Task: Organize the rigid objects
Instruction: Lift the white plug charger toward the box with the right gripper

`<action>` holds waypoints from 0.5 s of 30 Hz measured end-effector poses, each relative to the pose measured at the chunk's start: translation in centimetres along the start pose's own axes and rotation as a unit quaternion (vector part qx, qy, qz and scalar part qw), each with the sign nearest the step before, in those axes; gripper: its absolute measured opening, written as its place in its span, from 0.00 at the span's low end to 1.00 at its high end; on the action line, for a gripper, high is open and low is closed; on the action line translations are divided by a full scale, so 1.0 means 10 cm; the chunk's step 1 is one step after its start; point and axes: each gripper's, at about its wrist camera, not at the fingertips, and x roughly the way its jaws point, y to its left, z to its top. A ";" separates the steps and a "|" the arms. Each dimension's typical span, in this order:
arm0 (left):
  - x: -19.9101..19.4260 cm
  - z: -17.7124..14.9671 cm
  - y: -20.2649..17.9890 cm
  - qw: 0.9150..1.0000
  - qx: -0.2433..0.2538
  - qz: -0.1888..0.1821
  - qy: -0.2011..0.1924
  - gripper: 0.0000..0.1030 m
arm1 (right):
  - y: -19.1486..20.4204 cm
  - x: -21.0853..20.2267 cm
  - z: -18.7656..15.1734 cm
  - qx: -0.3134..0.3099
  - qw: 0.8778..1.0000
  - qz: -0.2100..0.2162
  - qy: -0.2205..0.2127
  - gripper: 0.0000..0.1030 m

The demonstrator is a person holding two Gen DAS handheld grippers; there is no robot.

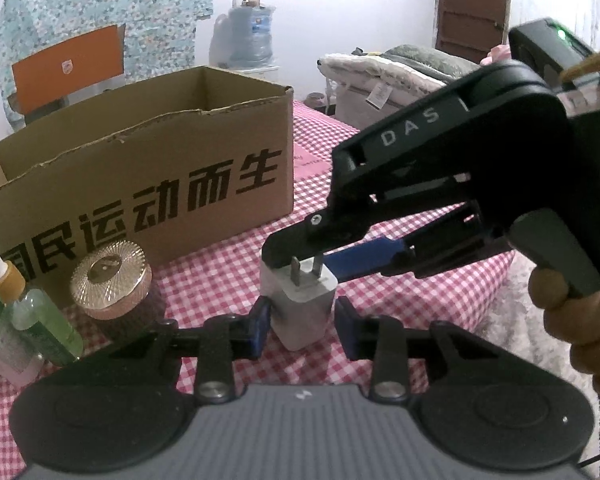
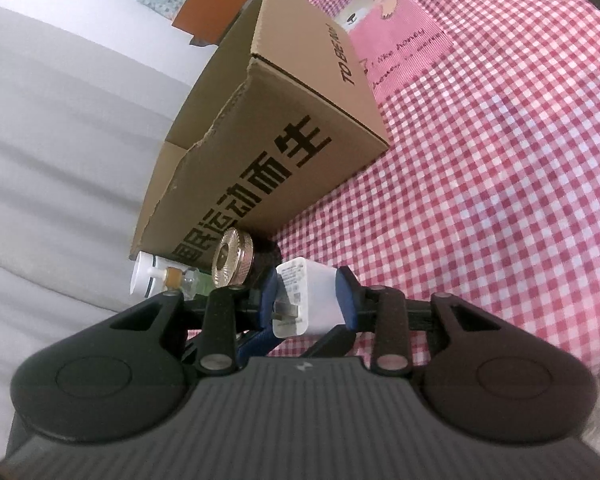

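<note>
Both tongs meet at a white charger plug (image 1: 300, 300) standing on the checked cloth (image 1: 220, 276) of the counter, its two metal prongs pointing up. Left tongs (image 1: 301, 330) sit low and level with the blue pads spread to either side of the plug's body, a small gap showing on the right side, so nothing is pinched there. Right tongs (image 2: 311, 295) come in from the right, rolled on their side and tipped downward, a bare hand (image 1: 580, 320) wrapped round the grey trigger; their pads press the plug's two flanks and hold it. Just left of the plug stands a brown jar (image 1: 114, 288) with a ribbed gold lid, then a green dropper bottle (image 1: 40, 316). Behind them sits an open cardboard box (image 1: 148, 172) printed with black characters, touching nothing but the cloth.
</note>
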 end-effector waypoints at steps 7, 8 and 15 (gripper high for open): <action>0.06 0.04 -0.01 1.000 0.010 0.013 -0.003 0.35 | 0.08 -0.01 0.08 -0.015 1.000 0.002 -0.004 0.32; 0.06 0.04 -0.02 1.000 0.012 0.014 -0.004 0.36 | 0.07 -0.04 0.10 -0.014 1.000 0.002 -0.007 0.32; 0.13 0.11 -0.03 1.000 0.015 0.023 -0.004 0.38 | 0.05 -0.06 0.12 -0.012 1.000 0.001 -0.010 0.32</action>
